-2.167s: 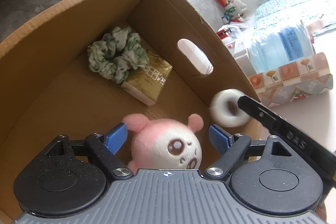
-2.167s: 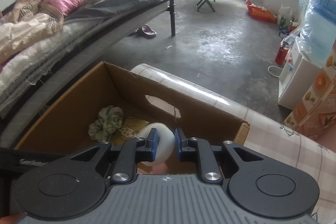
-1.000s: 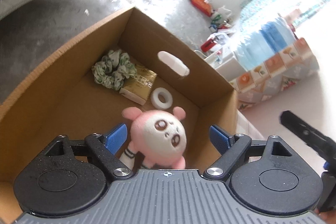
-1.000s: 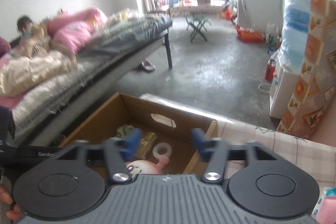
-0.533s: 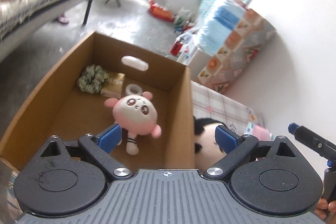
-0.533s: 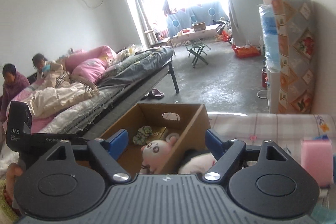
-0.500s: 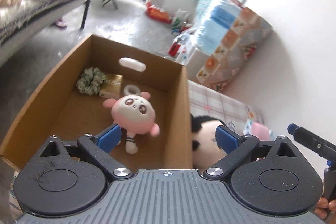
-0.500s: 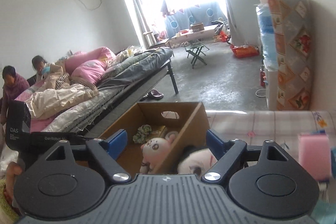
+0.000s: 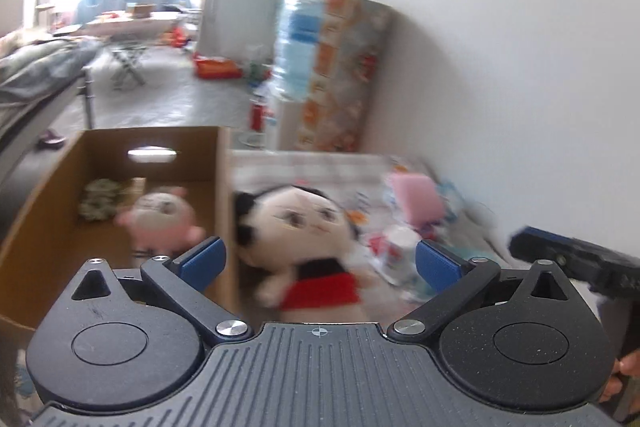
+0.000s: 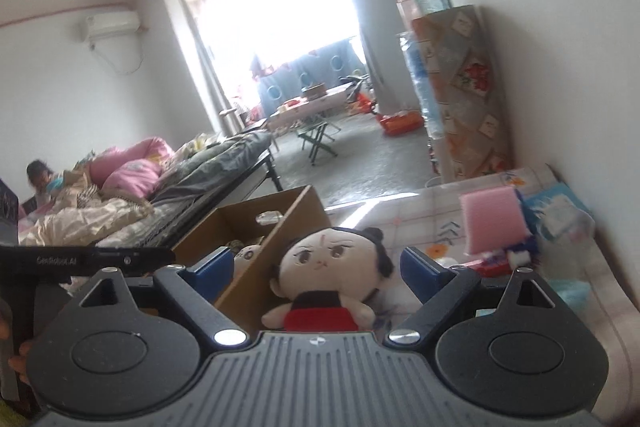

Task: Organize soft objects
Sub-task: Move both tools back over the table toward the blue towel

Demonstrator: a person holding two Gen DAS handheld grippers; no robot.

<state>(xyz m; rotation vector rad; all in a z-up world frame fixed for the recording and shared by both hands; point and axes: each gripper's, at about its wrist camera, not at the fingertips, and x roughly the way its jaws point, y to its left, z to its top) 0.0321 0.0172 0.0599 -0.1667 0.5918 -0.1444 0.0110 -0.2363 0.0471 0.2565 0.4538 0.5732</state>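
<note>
Both tools, left tool (image 9: 318,261) & right tool (image 10: 316,269), spread wide, empty, w/ doll (image 10: 326,277) beside box (image 10: 276,223).

Both wrist cameras look forward over spread jaws, close to the same black-haired doll (image 9: 298,223) (image 10: 334,267) beside the cardboard box (image 9: 222,163) (image 10: 296,211).

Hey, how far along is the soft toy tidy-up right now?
Done: the pink plush and green scrunchie lie inside the cardboard box. In hand: nothing; the left gripper and right gripper are both open. Left: the black-haired doll sits outside against the box wall, and the pink sponge remains on the table.
</note>
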